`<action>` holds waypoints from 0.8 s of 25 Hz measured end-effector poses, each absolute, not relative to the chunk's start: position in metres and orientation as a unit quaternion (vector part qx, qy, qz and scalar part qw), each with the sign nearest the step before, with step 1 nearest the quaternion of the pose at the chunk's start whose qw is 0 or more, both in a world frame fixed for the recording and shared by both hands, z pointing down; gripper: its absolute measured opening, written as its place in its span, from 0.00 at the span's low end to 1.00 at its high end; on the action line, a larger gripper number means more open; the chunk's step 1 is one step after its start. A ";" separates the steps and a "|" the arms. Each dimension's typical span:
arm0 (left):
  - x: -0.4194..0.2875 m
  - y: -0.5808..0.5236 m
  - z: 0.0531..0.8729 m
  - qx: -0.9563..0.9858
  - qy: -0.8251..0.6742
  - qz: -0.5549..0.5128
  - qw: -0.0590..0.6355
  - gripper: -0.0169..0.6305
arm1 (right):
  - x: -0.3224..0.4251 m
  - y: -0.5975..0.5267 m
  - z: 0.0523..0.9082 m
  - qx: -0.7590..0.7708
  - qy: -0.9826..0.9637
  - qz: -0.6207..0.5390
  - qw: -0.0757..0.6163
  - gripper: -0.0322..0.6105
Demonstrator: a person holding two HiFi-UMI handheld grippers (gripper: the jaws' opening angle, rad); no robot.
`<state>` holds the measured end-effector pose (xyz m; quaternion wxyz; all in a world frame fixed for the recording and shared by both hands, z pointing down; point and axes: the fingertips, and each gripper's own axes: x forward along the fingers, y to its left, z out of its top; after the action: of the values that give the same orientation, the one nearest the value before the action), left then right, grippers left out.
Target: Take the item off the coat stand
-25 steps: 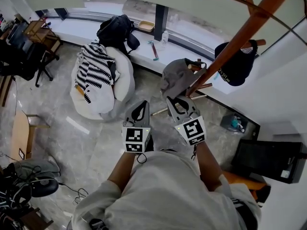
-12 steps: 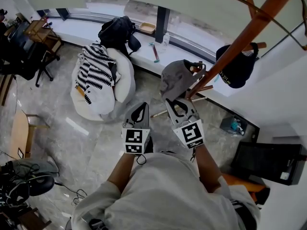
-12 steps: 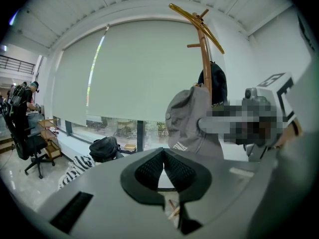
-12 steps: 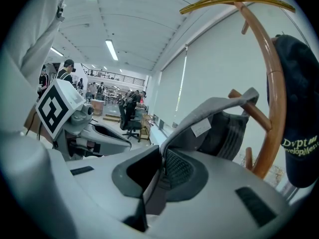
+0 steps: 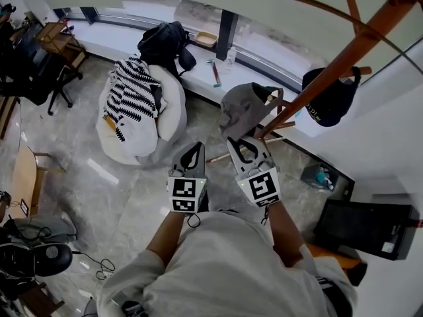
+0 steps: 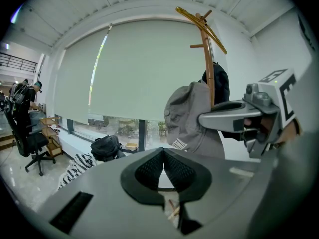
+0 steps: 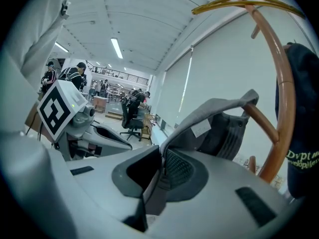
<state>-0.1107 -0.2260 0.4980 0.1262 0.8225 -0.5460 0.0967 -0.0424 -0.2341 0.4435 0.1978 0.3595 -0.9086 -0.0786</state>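
A grey cap (image 5: 239,107) hangs on a low peg of the brown wooden coat stand (image 5: 332,65). My right gripper (image 5: 243,141) is just below it, shut on the cap's brim. In the right gripper view the grey cap (image 7: 214,126) runs from the pinched jaws (image 7: 160,176) up to the stand's peg (image 7: 261,121). My left gripper (image 5: 195,146) is to the left of the cap, shut and empty (image 6: 163,156), with the grey cap (image 6: 192,118) off to its right. A dark navy cap (image 5: 328,98) hangs on another peg.
A white beanbag with a striped cloth (image 5: 135,104) sits on the floor to the left. A black backpack (image 5: 164,41) lies on the window ledge. A black box (image 5: 367,226) and a small bin (image 5: 322,174) stand on the right.
My right gripper has drawn slightly toward me with the brim in its jaws. The grey cap stays draped over its peg. The left gripper has barely moved.
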 end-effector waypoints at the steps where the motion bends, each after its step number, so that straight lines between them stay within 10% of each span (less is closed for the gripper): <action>1: -0.113 -0.226 0.498 0.821 -0.548 0.096 0.126 0.04 | -0.045 -0.233 0.443 0.356 -0.909 -0.081 0.200 0.10; 20: -0.138 -0.209 0.500 0.798 -0.579 0.099 0.132 0.04 | -0.072 -0.206 0.461 0.300 -0.932 -0.064 0.193 0.10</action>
<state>-0.1384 -0.2093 0.4996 0.1320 0.7984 -0.5791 0.0990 -0.0717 -0.2064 0.4610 0.1932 0.2996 -0.9321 -0.0636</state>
